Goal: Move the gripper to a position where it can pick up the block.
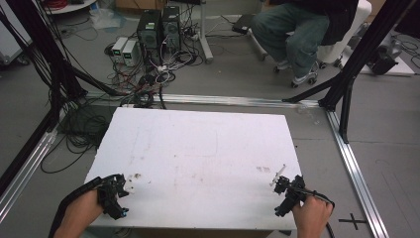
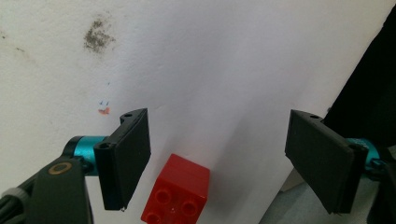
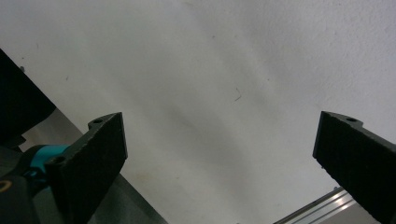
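1. Jaws of the left gripper (image 2: 217, 161) stand spread wide over the near left corner of the white table (image 1: 198, 148), with a red toy brick (image 2: 176, 192) lying studs-up on the table between them, closer to the left jaw and touching neither.
2. Judging by this, the step in hand is the approach to pick up the brick; nothing is gripped yet.
3. Next move, as I read it: shift so the brick is centred between the jaws, lower them along its flat sides, then close.
4. Right gripper (image 3: 219, 161) hovers near the table's near right corner with its jaws spread and nothing between them.
5. A dark smudge (image 2: 97, 36) and small coloured flecks (image 2: 103, 108) mark the table beyond the brick; neither blocks anything.
6. Table edge runs just beside the brick, so a nudge could push it off.
7. Cables and computer boxes (image 1: 158, 29) lie on the floor beyond the table, and a seated person (image 1: 302, 29) is there, well apart.
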Tool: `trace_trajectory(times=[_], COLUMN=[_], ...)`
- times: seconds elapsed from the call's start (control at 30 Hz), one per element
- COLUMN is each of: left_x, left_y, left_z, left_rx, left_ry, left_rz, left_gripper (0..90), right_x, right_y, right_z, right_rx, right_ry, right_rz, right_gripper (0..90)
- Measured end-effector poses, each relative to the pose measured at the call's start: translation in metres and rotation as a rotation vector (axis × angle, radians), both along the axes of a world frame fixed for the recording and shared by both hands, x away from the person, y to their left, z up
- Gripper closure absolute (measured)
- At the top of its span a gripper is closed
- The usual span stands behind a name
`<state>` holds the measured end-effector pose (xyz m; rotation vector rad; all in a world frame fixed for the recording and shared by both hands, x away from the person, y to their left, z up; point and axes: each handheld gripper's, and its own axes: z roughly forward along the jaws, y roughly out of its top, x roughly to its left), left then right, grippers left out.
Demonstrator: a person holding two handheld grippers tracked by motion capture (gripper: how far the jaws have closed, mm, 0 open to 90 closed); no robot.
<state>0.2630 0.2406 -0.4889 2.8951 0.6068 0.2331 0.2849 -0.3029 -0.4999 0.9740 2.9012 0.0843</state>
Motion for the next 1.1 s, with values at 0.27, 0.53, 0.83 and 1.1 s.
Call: trace_trajectory(times=[0.27,0.53,0.83,1.1], left_x=[-0.0003,0.0002,0.0025,0.0033], left_y=[-0.0004,0.0003,0.0023,0.0028], left_z=[-0.0001,-0.0021,-0.0005,0.0024], left_rx=[0.0,0.004,-0.007,-0.011], left_ry=[-0.002,-0.003,0.001,0.002], left_rz=[-0.006,-0.007,-0.007,-0.03], left_gripper=[22.6,22.6,22.7,22.7], right_x=[-0.0005,0.0,-0.0001,-0.001], right_y=[0.002,0.0018,0.0033,0.0022], right_z=[-0.0001,-0.0004,-0.0023,-0.0021], right_rx=[-0.005,-0.003,-0.011,-0.001], right_ry=[0.002,0.0,0.001,-0.002], right_rz=[0.006,0.009,0.013,0.008], right_gripper=[2.0,2.0,2.0,2.1])
